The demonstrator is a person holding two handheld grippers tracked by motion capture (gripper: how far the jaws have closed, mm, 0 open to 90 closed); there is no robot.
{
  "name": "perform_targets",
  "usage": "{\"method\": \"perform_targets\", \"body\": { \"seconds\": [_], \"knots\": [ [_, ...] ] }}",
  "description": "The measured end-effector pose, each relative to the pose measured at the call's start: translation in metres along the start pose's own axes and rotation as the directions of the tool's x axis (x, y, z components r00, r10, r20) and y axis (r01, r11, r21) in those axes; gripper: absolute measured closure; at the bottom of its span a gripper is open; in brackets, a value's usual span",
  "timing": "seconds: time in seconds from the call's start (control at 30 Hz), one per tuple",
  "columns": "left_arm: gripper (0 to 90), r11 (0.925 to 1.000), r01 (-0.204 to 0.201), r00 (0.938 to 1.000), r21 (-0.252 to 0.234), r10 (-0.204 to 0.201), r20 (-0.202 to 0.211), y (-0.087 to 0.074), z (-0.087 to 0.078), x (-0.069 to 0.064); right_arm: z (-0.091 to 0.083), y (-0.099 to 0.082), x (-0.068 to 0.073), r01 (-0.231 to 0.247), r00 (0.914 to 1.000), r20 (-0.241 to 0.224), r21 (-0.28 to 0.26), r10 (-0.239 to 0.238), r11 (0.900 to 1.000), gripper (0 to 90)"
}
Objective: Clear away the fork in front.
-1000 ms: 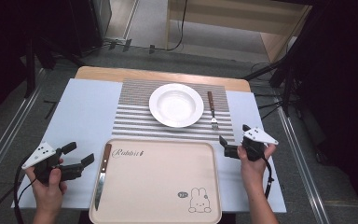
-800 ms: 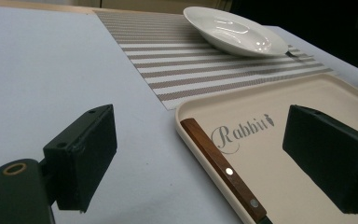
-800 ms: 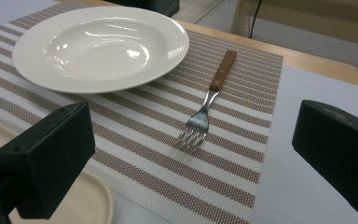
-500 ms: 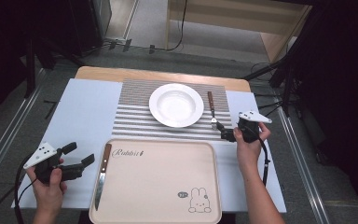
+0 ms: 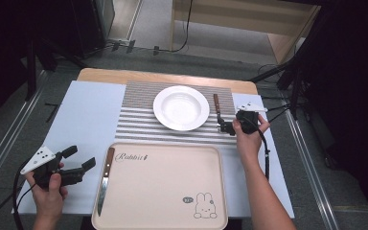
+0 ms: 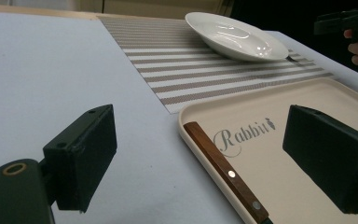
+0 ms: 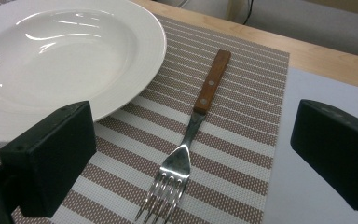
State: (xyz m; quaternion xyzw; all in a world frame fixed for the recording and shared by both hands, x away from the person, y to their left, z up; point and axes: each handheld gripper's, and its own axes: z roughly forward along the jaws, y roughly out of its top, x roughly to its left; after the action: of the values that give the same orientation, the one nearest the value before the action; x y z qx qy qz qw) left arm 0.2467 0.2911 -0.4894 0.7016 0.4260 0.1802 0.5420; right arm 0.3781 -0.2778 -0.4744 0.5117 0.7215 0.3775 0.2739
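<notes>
Black-jawed right hand-held gripper [image 7: 191, 154] gapes wide, empty, over the wooden-handled fork [image 7: 191, 126].

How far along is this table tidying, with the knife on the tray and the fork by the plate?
Done: the knife lies in the tray. In hand: the right gripper hovers open over the fork, not yet gripping. Left: fork and plate sit on the striped mat; the left gripper waits open.
</notes>
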Motion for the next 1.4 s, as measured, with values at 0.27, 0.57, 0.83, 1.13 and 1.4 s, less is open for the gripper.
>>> {"method": "perform_targets", "body": {
  "seconds": [0.27, 0.57, 0.83, 1.13, 1.4],
  "knots": [
    [0.0, 1.0000, 0.000, 0.9999, 0.000, 0.000, 0.010, -0.001, -0.001, 0.002, 0.022, 0.011, -0.005, -0.013, 0.9999, 0.003, 0.041, 0.013, 0.9991, 0.0],
    [0.0, 0.9999, -0.012, 0.9999, 0.002, 0.012, 0.008, -0.001, -0.001, 0.001, 0.038, 0.021, -0.009, -0.021, 0.9998, 0.009, 0.086, 0.020, 0.9961, 0.0],
    [0.0, 0.9999, -0.009, 0.9999, -0.005, 0.010, 0.011, -0.001, -0.003, 0.001, 0.050, 0.026, -0.013, -0.057, 0.9981, 0.031, 0.130, 0.053, 0.9899, 0.0],
    [0.0, 0.9999, -0.012, 0.9999, 0.000, 0.012, 0.009, -0.001, -0.002, 0.001, 0.065, 0.028, -0.017, -0.089, 0.9956, -0.007, 0.217, 0.093, 0.9720, 0.0],
    [0.0, 1.0000, -0.005, 1.0000, -0.004, 0.005, 0.007, -0.001, -0.003, 0.002, 0.062, 0.032, -0.024, -0.187, 0.9823, 0.007, 0.132, 0.187, 0.9735, 37.5]
  ]
}}
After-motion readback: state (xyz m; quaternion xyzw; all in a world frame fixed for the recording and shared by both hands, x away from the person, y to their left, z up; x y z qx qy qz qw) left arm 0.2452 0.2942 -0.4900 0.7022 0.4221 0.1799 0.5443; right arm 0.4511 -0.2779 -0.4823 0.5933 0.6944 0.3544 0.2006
